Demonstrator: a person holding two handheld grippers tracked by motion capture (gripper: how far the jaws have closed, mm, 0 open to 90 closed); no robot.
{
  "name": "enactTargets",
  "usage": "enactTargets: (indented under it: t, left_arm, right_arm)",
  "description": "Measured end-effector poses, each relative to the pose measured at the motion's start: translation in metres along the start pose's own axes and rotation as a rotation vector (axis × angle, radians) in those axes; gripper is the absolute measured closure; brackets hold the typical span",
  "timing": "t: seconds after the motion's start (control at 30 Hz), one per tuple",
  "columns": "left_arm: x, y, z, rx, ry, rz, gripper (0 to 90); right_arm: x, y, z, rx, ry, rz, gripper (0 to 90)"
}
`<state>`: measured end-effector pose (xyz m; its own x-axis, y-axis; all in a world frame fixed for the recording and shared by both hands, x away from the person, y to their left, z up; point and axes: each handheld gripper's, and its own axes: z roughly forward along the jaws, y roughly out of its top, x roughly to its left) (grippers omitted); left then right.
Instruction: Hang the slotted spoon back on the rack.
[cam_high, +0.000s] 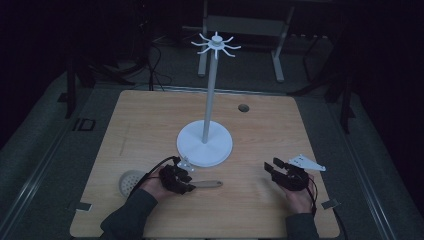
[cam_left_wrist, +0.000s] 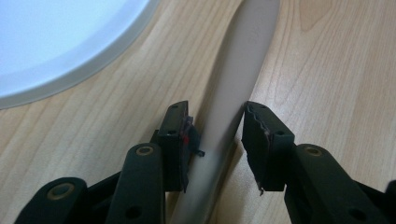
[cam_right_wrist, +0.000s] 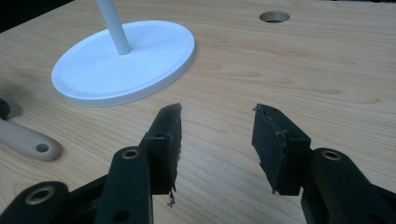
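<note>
High view hides the left gripper (cam_high: 186, 186) jaws at six o'clock; left gripper view shows them straddling the beige handle (cam_left_wrist: 233, 107), unpressed, while the right gripper (cam_right_wrist: 217, 140) gapes empty.

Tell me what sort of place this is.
Probably a lab or recording workspace, not a kitchen: a bare wooden table with a cable hole, a white hook stand, metal frame legs and cables on the dark floor behind.
</note>
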<state>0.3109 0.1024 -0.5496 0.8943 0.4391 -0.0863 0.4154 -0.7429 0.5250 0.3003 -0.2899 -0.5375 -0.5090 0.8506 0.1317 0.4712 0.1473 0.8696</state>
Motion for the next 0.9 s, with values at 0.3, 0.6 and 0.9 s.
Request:
enactTargets:
  t: [0.3, 0.6, 0.9]
  left_arm:
    - [0.000, -0.001, -0.001, 0.007, -0.003, 0.011, 65.0]
    - [0.004, -0.002, -0.005, 0.007, 0.025, 0.007, 69.1]
    - [0.016, -0.011, -0.019, -0.025, 0.075, -0.058, 73.9]
  right_arm:
    - [-0.001, -0.001, 0.000, 0.001, -0.004, 0.008, 51.9]
    - [-0.003, -0.002, 0.000, -0.001, -0.003, 0.017, 51.8]
    - [-0.002, -0.002, 0.001, 0.003, -0.001, 0.017, 51.7]
